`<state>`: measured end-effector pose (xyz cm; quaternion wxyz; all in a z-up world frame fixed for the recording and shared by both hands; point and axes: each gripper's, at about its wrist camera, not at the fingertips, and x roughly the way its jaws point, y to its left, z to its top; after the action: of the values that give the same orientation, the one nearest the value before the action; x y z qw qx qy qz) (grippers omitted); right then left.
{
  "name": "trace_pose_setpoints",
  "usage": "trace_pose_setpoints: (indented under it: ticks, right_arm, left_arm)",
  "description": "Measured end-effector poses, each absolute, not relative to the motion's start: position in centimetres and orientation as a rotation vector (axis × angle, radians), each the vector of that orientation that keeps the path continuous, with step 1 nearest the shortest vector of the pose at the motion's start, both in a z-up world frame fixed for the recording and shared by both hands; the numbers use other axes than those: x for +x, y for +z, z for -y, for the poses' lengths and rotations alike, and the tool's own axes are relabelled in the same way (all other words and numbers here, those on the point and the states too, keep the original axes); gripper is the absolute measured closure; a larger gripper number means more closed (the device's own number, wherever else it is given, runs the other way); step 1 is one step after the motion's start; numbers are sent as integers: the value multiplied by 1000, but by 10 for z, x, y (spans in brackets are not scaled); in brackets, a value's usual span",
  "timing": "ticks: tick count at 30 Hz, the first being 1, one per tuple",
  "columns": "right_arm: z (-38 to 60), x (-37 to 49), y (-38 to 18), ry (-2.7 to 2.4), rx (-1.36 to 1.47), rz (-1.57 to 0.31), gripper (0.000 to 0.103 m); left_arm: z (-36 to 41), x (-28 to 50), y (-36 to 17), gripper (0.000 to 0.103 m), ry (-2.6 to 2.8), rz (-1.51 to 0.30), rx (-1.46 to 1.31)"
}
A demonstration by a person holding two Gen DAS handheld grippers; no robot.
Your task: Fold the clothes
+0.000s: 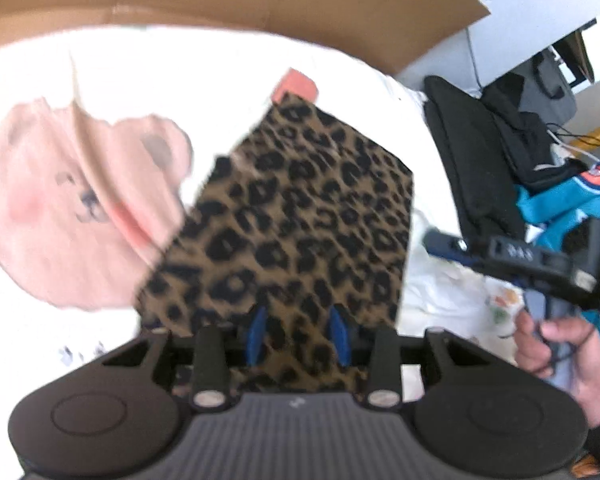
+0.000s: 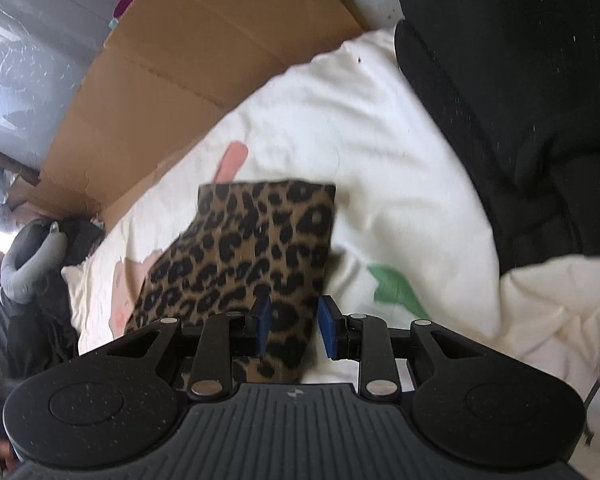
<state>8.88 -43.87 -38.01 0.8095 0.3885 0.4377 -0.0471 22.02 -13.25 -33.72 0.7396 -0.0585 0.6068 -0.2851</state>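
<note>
A folded leopard-print garment (image 1: 300, 208) lies as a neat rectangle on a white bedspread (image 1: 220, 72). My left gripper (image 1: 298, 334) hovers at its near edge with blue pads (image 1: 256, 336) apart, holding nothing. In the right wrist view the same garment (image 2: 256, 248) lies under my right gripper (image 2: 294, 330), whose blue pads (image 2: 328, 332) are apart over its near right corner, holding nothing. The right gripper also shows in the left wrist view (image 1: 540, 260), held in a hand at the right.
The bedspread has a pink bear print (image 1: 80, 200) and a green patch (image 2: 400, 284). A cardboard sheet (image 2: 180, 60) stands along the far side. A black bag (image 2: 520, 100) lies at the right. A teal garment (image 1: 560, 200) lies beyond the bed edge.
</note>
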Motion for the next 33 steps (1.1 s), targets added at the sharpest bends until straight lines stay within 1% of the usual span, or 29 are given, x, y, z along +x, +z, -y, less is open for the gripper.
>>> trace_pose_setpoints:
  ticks: [2,9,11,13,17,18,22,24,26,27,28,29,31,33]
  right_arm:
    - [436,87,-381,-98,823,-942,75]
    - [428,82,-388,-94,828,-969,75]
    - [425,81,-390,-90,828,-978,75]
    - [422,81,-392,-85,824,-986,75]
    - [417,81,-395,-77,820,-1001,75]
    - [416,81,-396,-75,820,-1005,75]
    - [411,82,-400,-65,817,-1019,75]
    - [409,82,-402,-64,816,-1025,75]
    - [409,83,-403,-65,823,-1026,75]
    - [409,84,-404,-66,826,-1026,75]
    - [409,85,-404,-66,829,-1026,74]
    - [409,86,-405,-66,829,-1026,74]
    - [408,87,-405,-67,825,-1025,67]
    - [407,86,-405,-67,821,-1025,65]
  left_arm:
    - [130,227,-333,65,-614,-1300,-95]
    - [125,241,-329,57,-586,-1199,8]
    - [124,243,-331,57,-581,-1177,33]
    - [125,244,-335,59,-598,-1172,42]
    - [129,242,-341,59,-617,-1155,93]
    - [129,242,-342,61,-620,-1157,89]
    - [128,243,-343,82,-626,-1145,81]
    - [128,243,-340,87,-637,-1130,86]
    - [128,242,-338,88,-650,-1119,93]
    - [129,242,-338,91,-654,-1117,99]
    - [129,242,-338,97,-657,-1115,104]
    - [128,241,-338,100,-650,-1108,104]
    - [125,242,-337,102,-632,-1087,97]
    - [121,242,-335,102,-611,-1062,83]
